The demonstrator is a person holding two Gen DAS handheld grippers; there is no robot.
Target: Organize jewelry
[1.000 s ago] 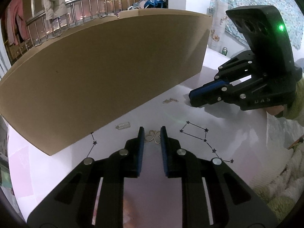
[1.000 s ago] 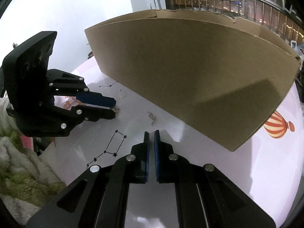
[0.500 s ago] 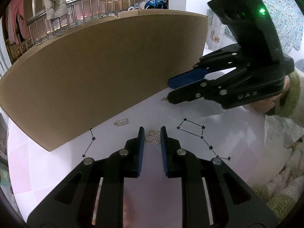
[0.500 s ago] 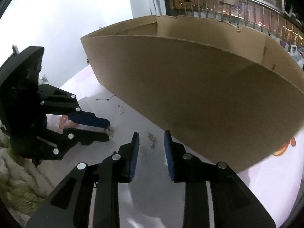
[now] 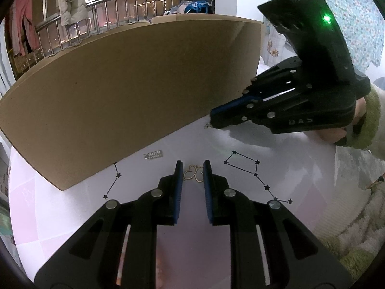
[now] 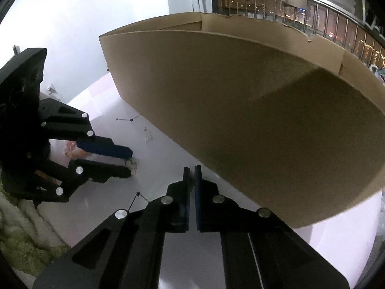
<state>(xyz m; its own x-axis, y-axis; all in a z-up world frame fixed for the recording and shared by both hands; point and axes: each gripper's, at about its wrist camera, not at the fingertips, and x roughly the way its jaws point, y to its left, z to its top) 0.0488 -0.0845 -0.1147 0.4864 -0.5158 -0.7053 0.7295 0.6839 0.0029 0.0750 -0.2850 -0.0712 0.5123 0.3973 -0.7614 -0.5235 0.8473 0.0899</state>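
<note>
A gold butterfly-shaped pendant [image 5: 193,175] lies on the white table [image 5: 276,159]. My left gripper [image 5: 191,168] is narrowly shut on it, both blue pads touching its sides. The right wrist view shows that same left gripper [image 6: 130,163] with the pendant [image 6: 131,165] at its tips. My right gripper [image 6: 191,169] is shut, tips down on the table beside the cardboard box [image 6: 264,120]. In the left wrist view a small gold piece [image 5: 206,126] sticks out from the right gripper's [image 5: 213,120] closed tips. A silver bar-shaped piece [image 5: 154,155] lies loose near the box.
The tall cardboard box [image 5: 132,96] fills the far side of the table, close to both grippers. Black constellation prints [image 5: 240,166] mark the tabletop. A hand in a green fuzzy sleeve [image 5: 370,120] holds the right gripper. A fluffy blanket [image 6: 24,240] lies beyond the table's edge.
The right gripper moved in toward the box, opened over the small gold piece, then shut on it. The left gripper and its pendant have not moved.
</note>
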